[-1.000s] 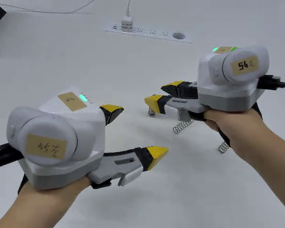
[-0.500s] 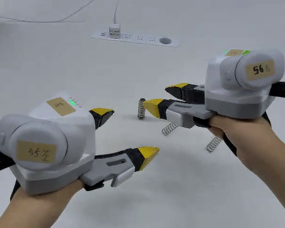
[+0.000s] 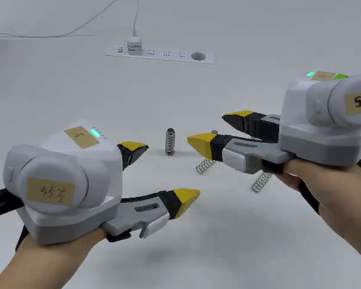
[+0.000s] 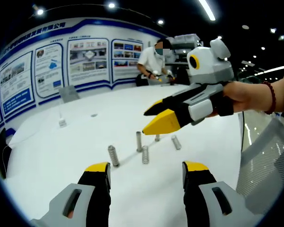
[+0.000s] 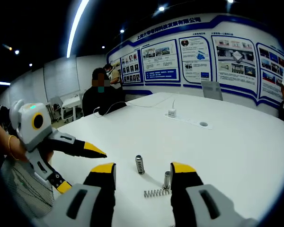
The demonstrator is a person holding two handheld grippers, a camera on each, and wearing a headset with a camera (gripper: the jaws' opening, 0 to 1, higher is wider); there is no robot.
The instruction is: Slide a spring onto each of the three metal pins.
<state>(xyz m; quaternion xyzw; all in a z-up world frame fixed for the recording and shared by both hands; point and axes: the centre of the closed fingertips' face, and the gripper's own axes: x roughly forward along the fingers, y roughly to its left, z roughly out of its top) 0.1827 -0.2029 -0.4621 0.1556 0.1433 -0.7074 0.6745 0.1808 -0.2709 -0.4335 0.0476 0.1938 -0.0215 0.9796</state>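
Yellow-tipped and spread empty, the left gripper [image 3: 162, 171] and right gripper [image 3: 216, 128] are hovering near a spring-sleeved pin [image 3: 170, 141] and loose springs [image 3: 204, 165].

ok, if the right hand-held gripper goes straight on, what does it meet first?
Probably the loose spring lying between its open jaws, with the bare pin just behind. Its height above the table is unclear.

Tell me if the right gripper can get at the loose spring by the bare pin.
Likely yes: the right gripper is open, and the spring lies just ahead between its jaws, uncovered. The bare pin stands close beside it.
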